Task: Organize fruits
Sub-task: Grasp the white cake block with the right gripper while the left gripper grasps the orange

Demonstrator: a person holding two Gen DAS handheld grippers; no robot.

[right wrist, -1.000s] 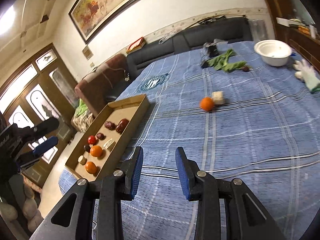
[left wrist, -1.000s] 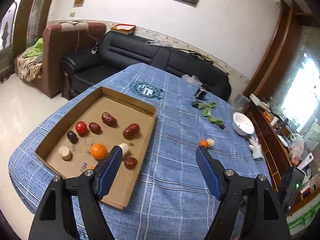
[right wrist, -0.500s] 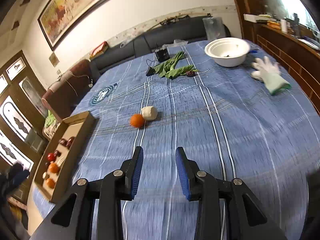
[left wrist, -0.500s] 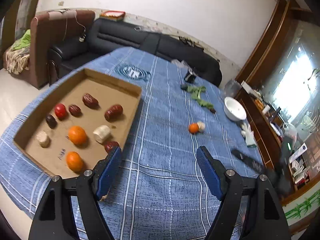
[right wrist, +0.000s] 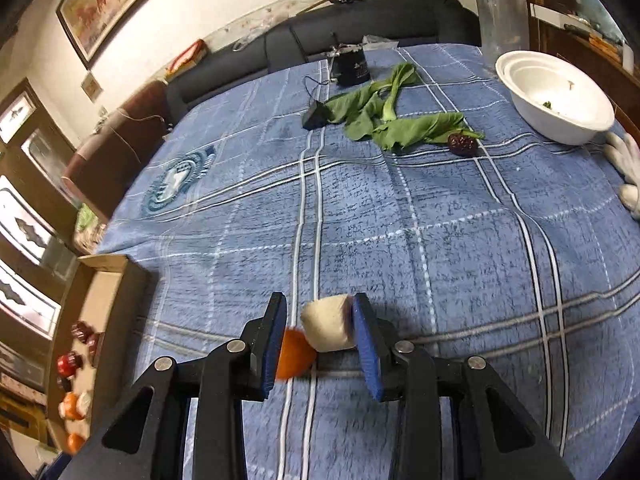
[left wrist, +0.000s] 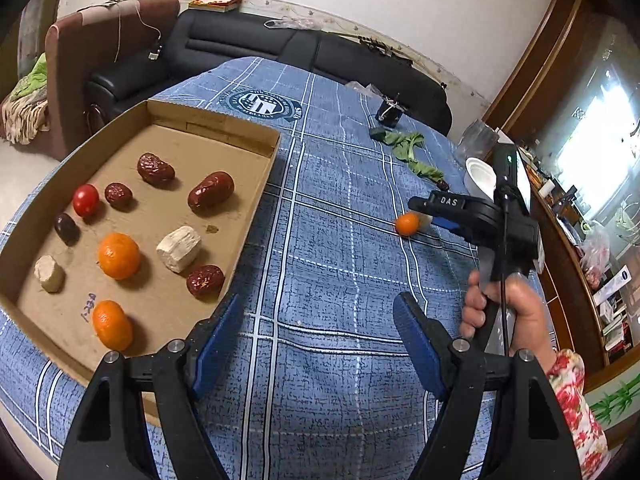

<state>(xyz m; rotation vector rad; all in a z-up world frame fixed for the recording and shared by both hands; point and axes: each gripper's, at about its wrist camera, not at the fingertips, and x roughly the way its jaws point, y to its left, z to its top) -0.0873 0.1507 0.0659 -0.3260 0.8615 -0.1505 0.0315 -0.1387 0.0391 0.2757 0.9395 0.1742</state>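
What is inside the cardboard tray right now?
In the cardboard tray: two oranges, a cherry tomato, five dark red or brown dates and two pale chunks. The left gripper finger covers the tray's near corner, so anything there is hidden.

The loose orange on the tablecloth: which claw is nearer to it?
Right. The right claw has its fingers on either side of the orange and the white chunk beside it. The left claw hovers open well short of it, near the cardboard tray.

Between right gripper (right wrist: 320, 344) fingers: orange (right wrist: 294, 354) left, white chunk (right wrist: 329, 328) right, touching. Box (right wrist: 96, 300) far left; bowl (right wrist: 554, 96) ahead right.
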